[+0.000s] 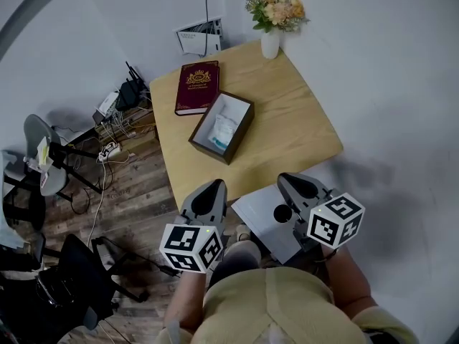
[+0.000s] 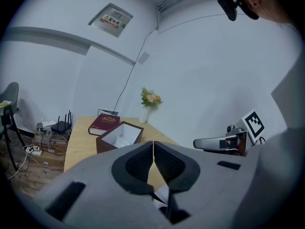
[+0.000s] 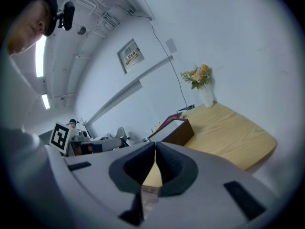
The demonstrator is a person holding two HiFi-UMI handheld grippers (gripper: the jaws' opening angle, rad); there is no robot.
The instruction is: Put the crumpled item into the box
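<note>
Light wooden table (image 1: 287, 120): crumpled white item (image 1: 222, 129) sits in the dark brown open box (image 1: 241, 136), task apparently done; left gripper (image 2: 153, 143) and right gripper (image 3: 155, 145) fingers clenched, empty.

The surface (image 1: 287, 127) is light wood. The box (image 1: 242, 133) is dark brown outside and white inside. The book (image 1: 195, 95) is dark red with a gold emblem (image 1: 199, 77). The vase (image 1: 270, 45) is white.
</note>
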